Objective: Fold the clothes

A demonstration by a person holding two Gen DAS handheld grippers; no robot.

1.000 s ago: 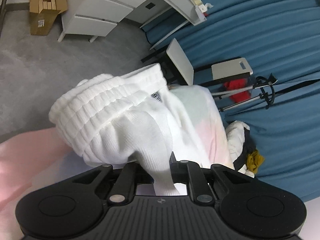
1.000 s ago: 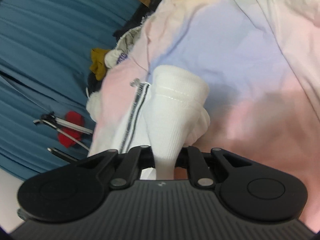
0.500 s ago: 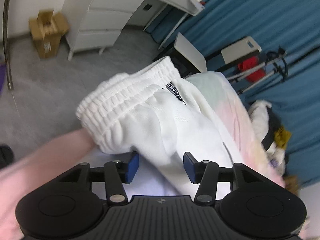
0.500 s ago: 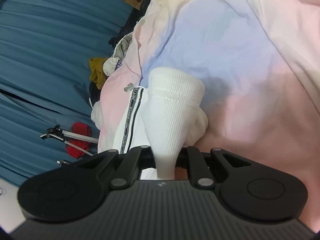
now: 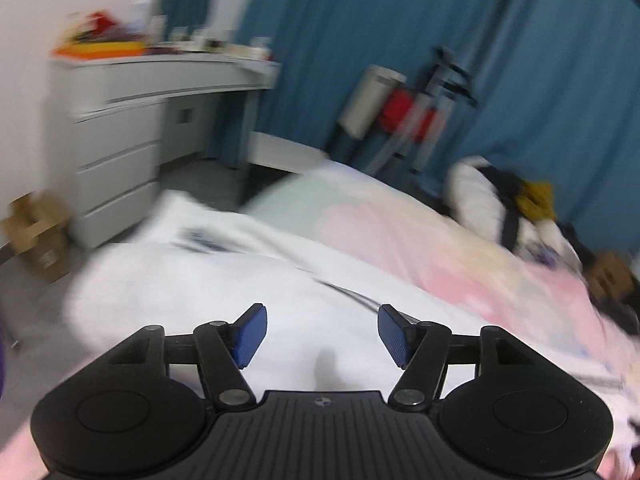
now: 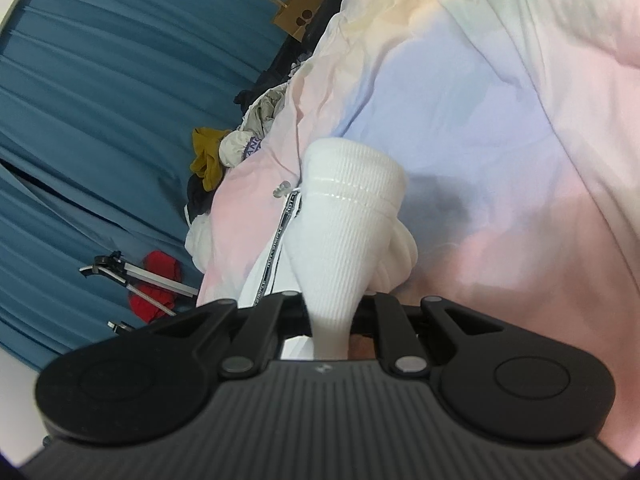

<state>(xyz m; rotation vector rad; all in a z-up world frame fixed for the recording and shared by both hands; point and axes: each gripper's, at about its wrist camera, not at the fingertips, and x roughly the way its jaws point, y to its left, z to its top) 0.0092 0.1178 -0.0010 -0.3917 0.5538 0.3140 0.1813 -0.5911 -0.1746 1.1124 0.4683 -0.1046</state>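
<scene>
Left gripper (image 5: 319, 334): jaws spread wide, nothing held, poised over the white sweatpants (image 5: 208, 280). Garment is laid on the pastel bedcover (image 5: 420, 236), its far end close to the bed's edge nearest the white drawer unit (image 5: 116, 152). Right gripper (image 6: 332, 312): clamped on the ribbed cuff (image 6: 348, 208), bunched and raised off the cover. Left view is blurred. Risks judged: one-sided pull could skew the fold; waistband could slide off that edge; cuff could slip from the pinch.
</scene>
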